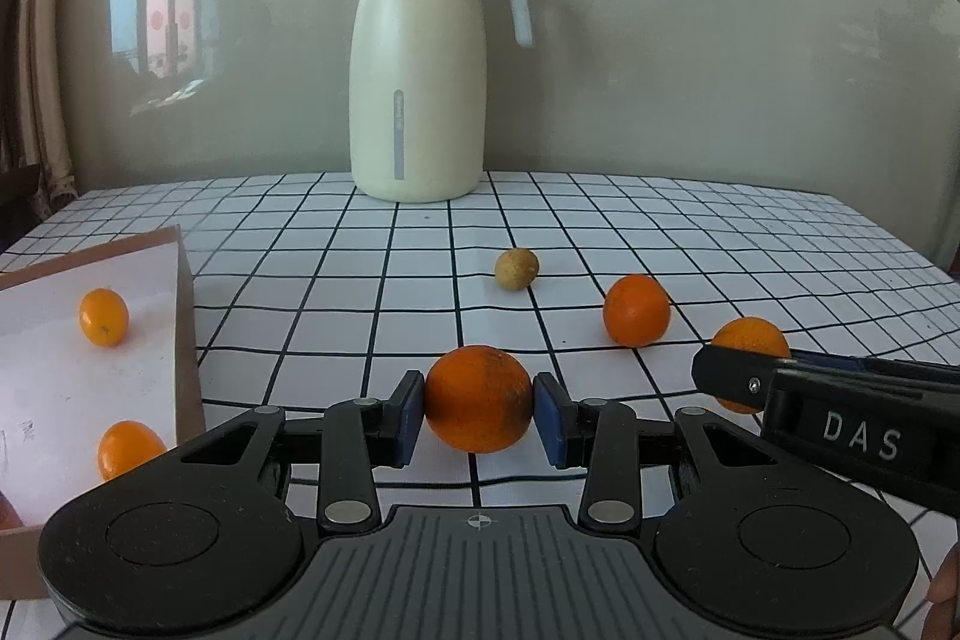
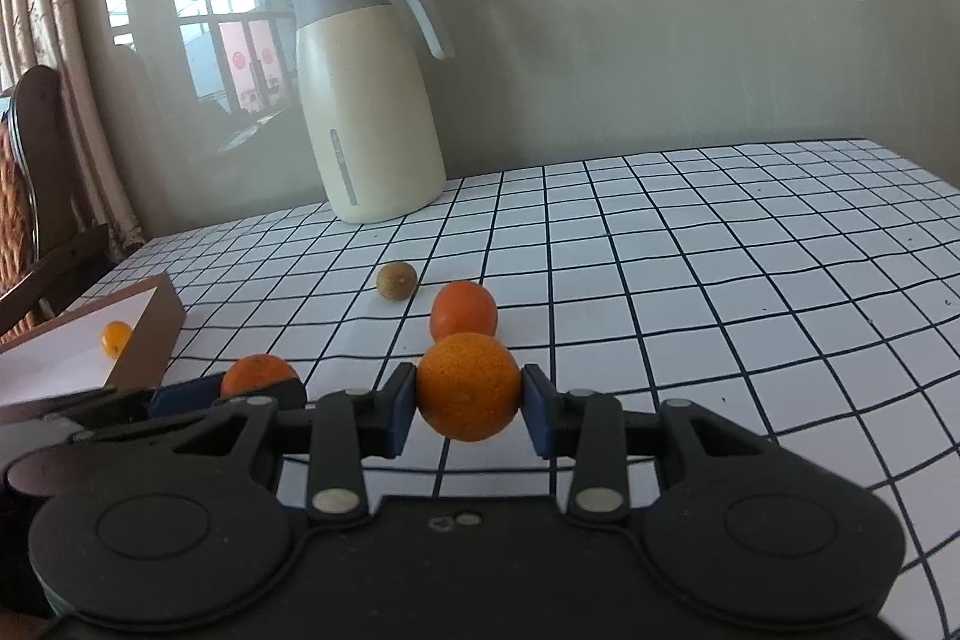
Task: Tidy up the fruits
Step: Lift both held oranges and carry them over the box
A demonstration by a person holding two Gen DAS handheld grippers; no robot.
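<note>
My left gripper [image 1: 478, 415] is shut on an orange [image 1: 478, 398], its blue pads touching both sides. My right gripper [image 2: 468, 403] is shut on a second orange [image 2: 468, 386]; in the left wrist view this orange [image 1: 749, 337] shows at the right behind the right gripper's fingers [image 1: 738, 379]. In the right wrist view the left gripper's orange [image 2: 259, 373] shows at the left. A third orange [image 1: 636, 310] [image 2: 464, 310] and a small brownish-yellow fruit [image 1: 516, 269] [image 2: 396, 281] lie loose on the tablecloth. A cardboard box [image 1: 186, 316] [image 2: 150, 334] at the left holds two small oranges [image 1: 104, 317] [image 1: 129, 448].
A cream thermos jug [image 1: 418, 64] [image 2: 366, 100] with a grey lid stands at the back by the wall. The table has a white checked cloth [image 1: 360, 268] [image 2: 720, 280]. A wooden chair [image 2: 30, 196] stands past the table's left edge.
</note>
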